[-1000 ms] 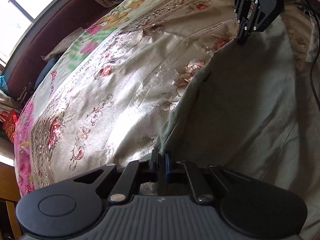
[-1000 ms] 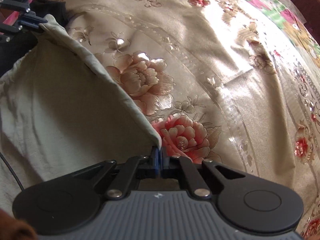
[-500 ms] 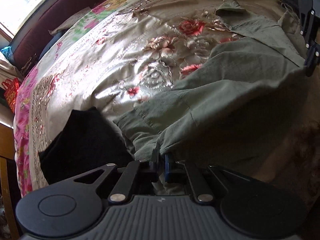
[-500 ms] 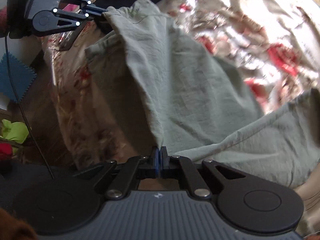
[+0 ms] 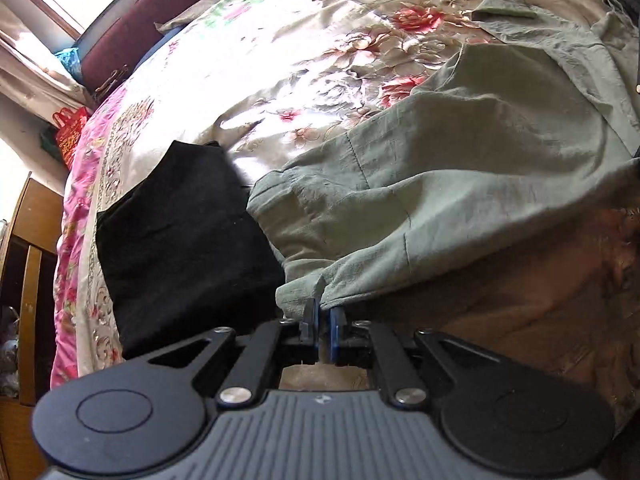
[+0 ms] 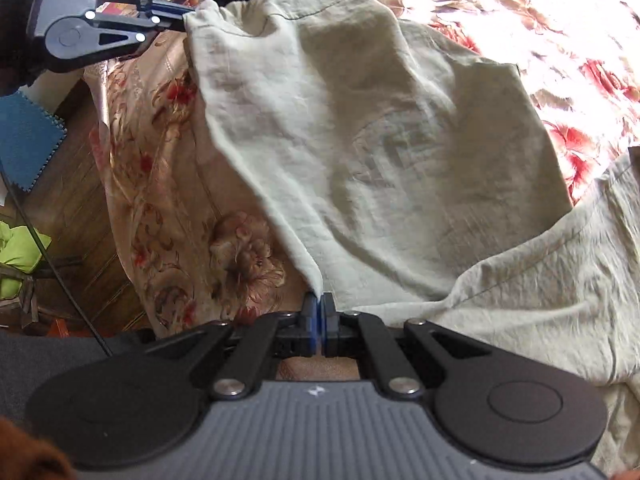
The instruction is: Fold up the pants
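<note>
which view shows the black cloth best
Left wrist view: the black cloth lies whole on the bedspread, beside the green pants. The right wrist view shows only a sliver of it at the top edge.

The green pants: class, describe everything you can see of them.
The green pants are pale sage, a wrinkled linen-like cloth with visible seams and a hem. They lie folded over on the floral bedspread, beside a black garment. The left gripper and right gripper each pinch one edge corner.
</note>
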